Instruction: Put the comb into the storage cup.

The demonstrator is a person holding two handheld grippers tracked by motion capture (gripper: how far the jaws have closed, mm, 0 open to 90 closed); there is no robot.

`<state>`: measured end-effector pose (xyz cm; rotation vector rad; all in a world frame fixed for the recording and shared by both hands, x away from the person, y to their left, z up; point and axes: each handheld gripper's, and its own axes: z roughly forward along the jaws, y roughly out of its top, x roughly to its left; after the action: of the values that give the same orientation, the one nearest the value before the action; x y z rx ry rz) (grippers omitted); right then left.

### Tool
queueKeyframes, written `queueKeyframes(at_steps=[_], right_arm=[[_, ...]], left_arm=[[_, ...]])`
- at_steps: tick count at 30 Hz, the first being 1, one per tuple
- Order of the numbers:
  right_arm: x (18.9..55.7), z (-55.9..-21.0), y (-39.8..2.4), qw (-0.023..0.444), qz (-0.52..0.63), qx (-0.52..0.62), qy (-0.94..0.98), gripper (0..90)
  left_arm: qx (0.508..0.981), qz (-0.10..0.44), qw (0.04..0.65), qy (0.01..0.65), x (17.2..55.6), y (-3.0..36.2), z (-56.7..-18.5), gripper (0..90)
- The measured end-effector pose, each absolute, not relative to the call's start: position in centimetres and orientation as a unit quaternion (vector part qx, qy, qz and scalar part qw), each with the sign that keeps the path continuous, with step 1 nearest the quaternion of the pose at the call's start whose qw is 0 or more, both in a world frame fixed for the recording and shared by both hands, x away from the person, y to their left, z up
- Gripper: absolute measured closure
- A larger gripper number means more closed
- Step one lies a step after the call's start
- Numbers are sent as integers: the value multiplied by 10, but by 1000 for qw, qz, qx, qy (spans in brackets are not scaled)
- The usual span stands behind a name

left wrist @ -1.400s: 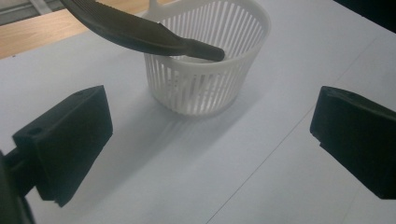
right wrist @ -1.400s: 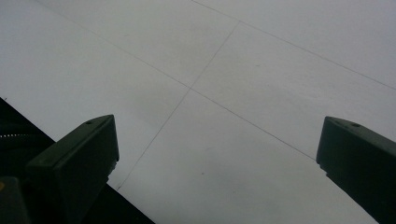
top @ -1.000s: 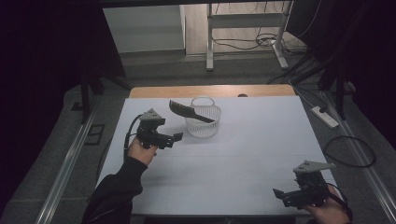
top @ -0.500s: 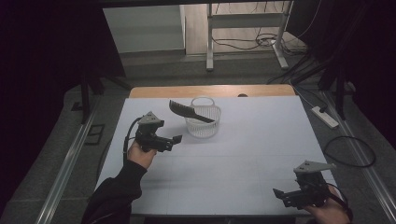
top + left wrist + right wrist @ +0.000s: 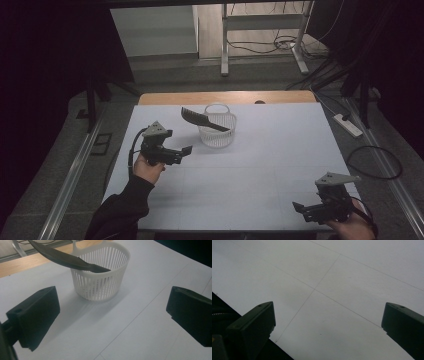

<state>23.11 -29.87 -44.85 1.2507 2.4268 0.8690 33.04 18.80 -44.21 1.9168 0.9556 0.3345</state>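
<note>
**Comb perched on the basket rim, left hand-held gripper backing off**

Backing away now, the left hand-held gripper (image 5: 186, 150) has drifted down and outward from where it sat a second ago, and it hangs just short of the basket, jaws spread wide and empty. Biggest thing first: the white desk (image 5: 270, 170), bare across its near half. On its far side stands the white slatted basket (image 5: 218, 131), light-looking and, I'd judge, easy to shove or tip. Across its rim leans the black comb (image 5: 204, 119), one end inside, the toothed end jutting out over the left edge. That overhang is the danger: a nudge from a jaw could flip it onto the desk. Down at the near right corner, the right hand-held gripper (image 5: 306, 210) also gapes wide, holding nothing, well apart from it all.
</note>
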Motion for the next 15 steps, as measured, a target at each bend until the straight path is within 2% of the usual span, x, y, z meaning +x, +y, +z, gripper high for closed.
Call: queueKeyframes(at_steps=[15], right_arm=[[231,-448,-299,139,301,431,839,0]], left_arm=[[775,136,473,396,316,196,-440,0]])
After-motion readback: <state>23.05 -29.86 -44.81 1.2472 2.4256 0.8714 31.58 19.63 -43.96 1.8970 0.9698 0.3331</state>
